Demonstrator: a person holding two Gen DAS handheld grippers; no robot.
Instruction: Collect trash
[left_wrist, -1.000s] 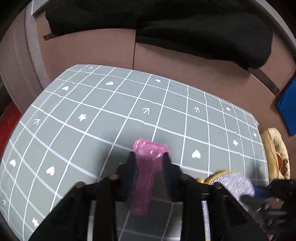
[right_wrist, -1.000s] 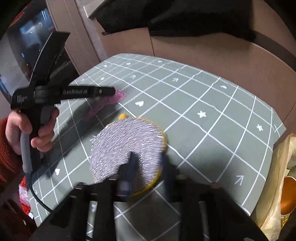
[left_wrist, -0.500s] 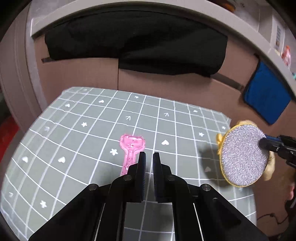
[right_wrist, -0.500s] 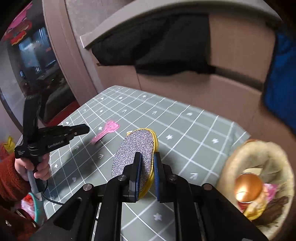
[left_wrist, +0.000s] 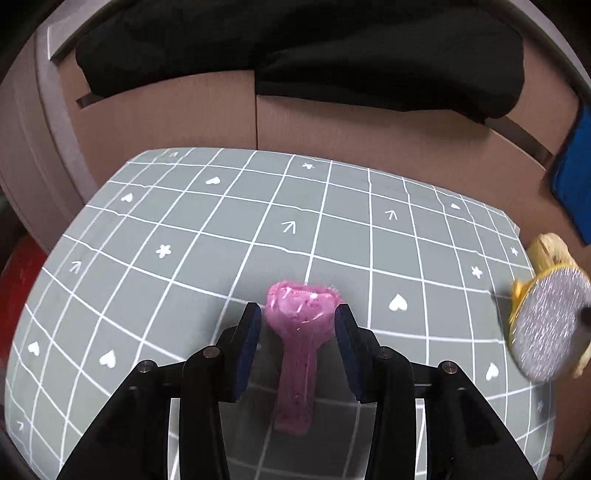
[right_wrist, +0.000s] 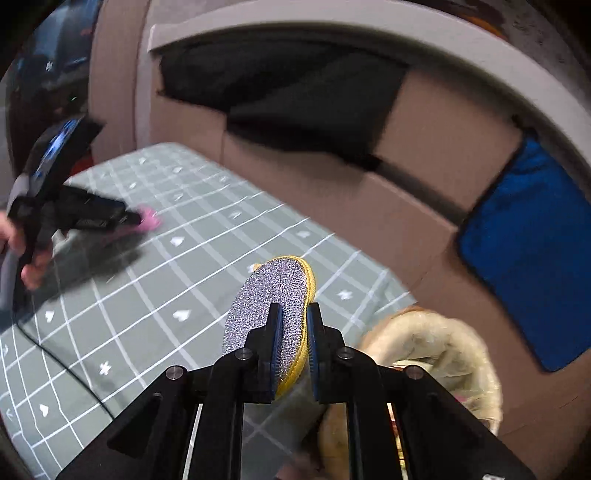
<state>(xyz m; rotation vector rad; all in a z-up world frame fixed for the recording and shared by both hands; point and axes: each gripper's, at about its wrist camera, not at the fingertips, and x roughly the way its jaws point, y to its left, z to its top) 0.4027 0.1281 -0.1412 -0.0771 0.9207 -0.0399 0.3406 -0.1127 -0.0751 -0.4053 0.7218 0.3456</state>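
A pink heart-headed plastic wrapper (left_wrist: 301, 314) lies flat on the grey-green grid mat (left_wrist: 221, 240). My left gripper (left_wrist: 297, 325) straddles its head. The jaws are opening, and a small gap shows between each pad and the wrapper. In the right wrist view the left gripper (right_wrist: 136, 219) is at the far left, with the wrapper (right_wrist: 149, 221) at its tip. My right gripper (right_wrist: 294, 314) is shut on a round silver scouring pad with a yellow rim (right_wrist: 269, 291). It holds the pad edge-on above the mat's right end. The left wrist view shows the pad (left_wrist: 546, 325) at its right edge.
A pale woven basket (right_wrist: 476, 354) with scraps inside sits just off the mat's right end, below the held pad. Brown panels with a black cloth (left_wrist: 332, 55) and a blue cloth (right_wrist: 528, 258) rise behind the table. A hand (right_wrist: 29, 266) and a black cable (right_wrist: 66, 365) are at the left.
The left gripper let go of the pink wrapper, drew back shut, then came forward with jaws spread around the wrapper's head. The right gripper lifted the scouring pad off the mat toward the basket.
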